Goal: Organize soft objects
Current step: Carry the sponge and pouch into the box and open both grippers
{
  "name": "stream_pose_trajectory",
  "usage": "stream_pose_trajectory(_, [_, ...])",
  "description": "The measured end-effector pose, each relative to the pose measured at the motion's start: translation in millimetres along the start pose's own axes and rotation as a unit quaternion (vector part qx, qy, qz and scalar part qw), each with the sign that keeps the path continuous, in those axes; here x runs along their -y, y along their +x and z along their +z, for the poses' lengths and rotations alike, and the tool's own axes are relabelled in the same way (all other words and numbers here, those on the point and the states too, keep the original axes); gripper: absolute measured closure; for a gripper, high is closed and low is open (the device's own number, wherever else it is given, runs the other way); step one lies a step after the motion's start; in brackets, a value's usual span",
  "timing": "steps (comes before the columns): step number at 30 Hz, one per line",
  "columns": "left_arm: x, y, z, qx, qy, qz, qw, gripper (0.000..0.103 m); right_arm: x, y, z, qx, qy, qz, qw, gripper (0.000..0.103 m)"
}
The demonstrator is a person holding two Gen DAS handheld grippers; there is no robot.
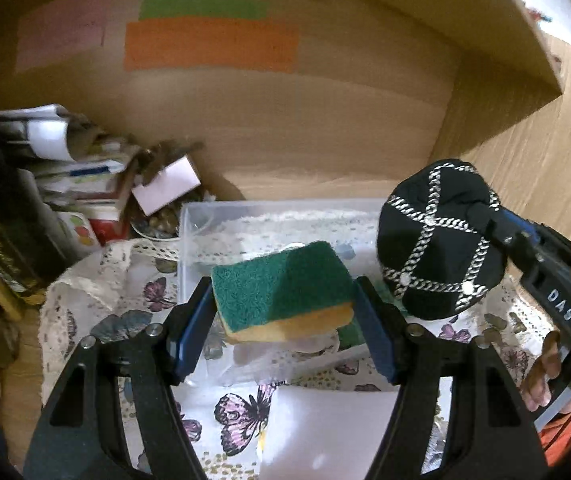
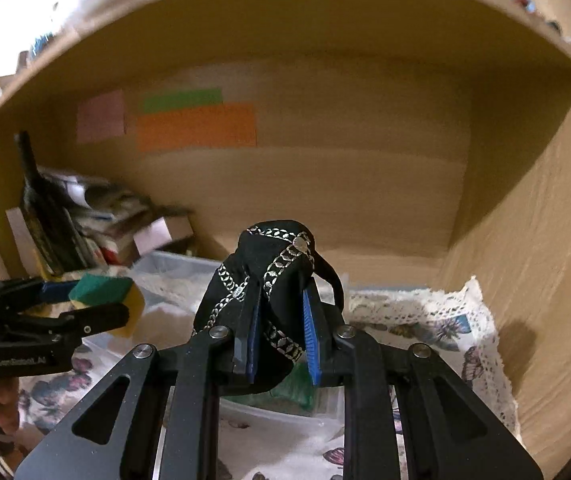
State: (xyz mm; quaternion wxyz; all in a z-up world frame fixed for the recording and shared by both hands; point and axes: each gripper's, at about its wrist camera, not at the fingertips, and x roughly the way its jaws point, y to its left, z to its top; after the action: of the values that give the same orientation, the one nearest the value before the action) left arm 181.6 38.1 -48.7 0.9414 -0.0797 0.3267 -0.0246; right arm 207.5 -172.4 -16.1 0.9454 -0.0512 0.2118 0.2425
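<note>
Green-and-yellow scouring sponge (image 1: 285, 292) sits clamped in our left gripper (image 1: 283, 328) above the clear plastic bin (image 1: 205, 216); our right gripper (image 2: 281, 336) pinches the black chain-patterned fabric cap (image 2: 261, 280). Next, probably, we lower both into the bin.

The black soft cap with silver chain pattern (image 1: 441, 240) is covering the fingertips of the right claw (image 2: 281, 332), so their ends are not showing. The green-and-yellow scouring sponge (image 1: 285, 288) is hiding part of the clear plastic tub (image 1: 205, 216) beneath it. The blurred stack of papers and boxes (image 1: 77, 176) is running off the left edge, its labels unreadable. The white sheet (image 1: 325, 432) is being cut off at the bottom edge.
</note>
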Motion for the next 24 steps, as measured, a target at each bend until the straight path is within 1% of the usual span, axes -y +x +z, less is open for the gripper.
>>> stream_pose_trajectory(3, [2,18,-1,-0.023,0.007,-0.007,0.9997,0.035,1,18,-6,-0.022,-0.004,-0.001,1.000,0.086])
stream_pose_trajectory(5, [4,28,-3,-0.034,0.013,-0.004,0.9993,0.035,1,32,-13,-0.040,-0.003,-0.001,0.999,0.086])
stream_pose_trajectory(10, [7,46,-4,-0.048,0.027,0.006,0.9985,0.035,-2,56,-27,-0.079,-0.012,0.001,0.997,0.086])
stream_pose_trajectory(16, [10,58,-6,-0.060,0.032,0.010,0.9976,0.035,-8,63,-34,-0.104,-0.032,0.013,0.994,0.086])
stream_pose_trajectory(21, [6,66,-10,-0.078,0.027,0.013,0.9965,0.034,-13,71,-38,-0.126,-0.046,0.018,0.991,0.083])
stream_pose_trajectory(24, [6,62,-9,-0.079,0.024,0.010,0.9965,0.029,-14,73,-40,-0.133,-0.052,0.018,0.990,0.081])
